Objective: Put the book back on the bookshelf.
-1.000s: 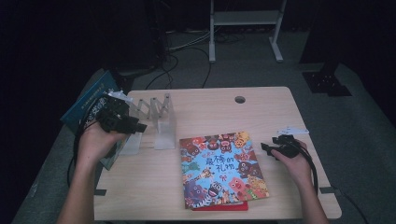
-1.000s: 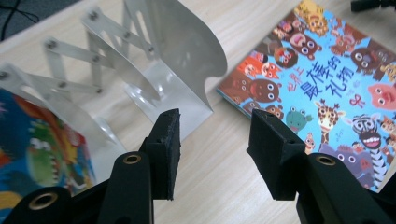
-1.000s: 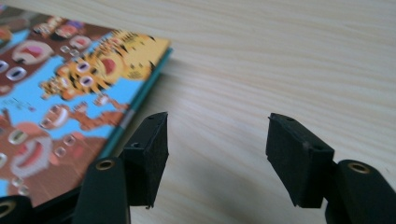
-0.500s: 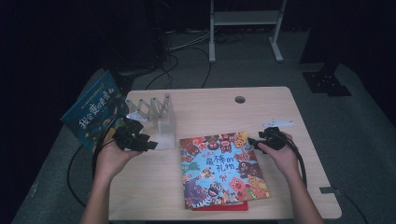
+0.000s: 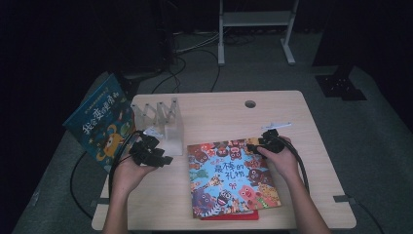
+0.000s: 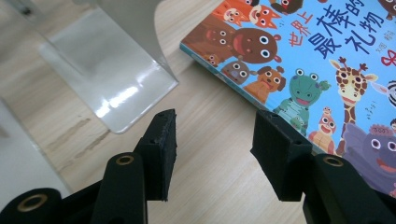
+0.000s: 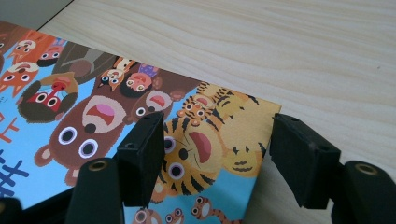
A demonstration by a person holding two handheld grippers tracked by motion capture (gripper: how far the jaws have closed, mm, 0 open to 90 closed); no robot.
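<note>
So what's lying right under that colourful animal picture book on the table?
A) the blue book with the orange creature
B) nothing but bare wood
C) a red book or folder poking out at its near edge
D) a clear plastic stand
C: below the near edge of the animal picture book a strip of a red book peeks out on the table.

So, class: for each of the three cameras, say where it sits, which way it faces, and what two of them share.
High view: above the person's side, looking forward and down on the table; both forearms enter from below.
Left gripper view: rides the left gripper, facing bare wood beside the clear stand; open jaws show.
Right gripper view: rides the right gripper, over a corner of the animal picture book; jaws empty.
All share that book.
</note>
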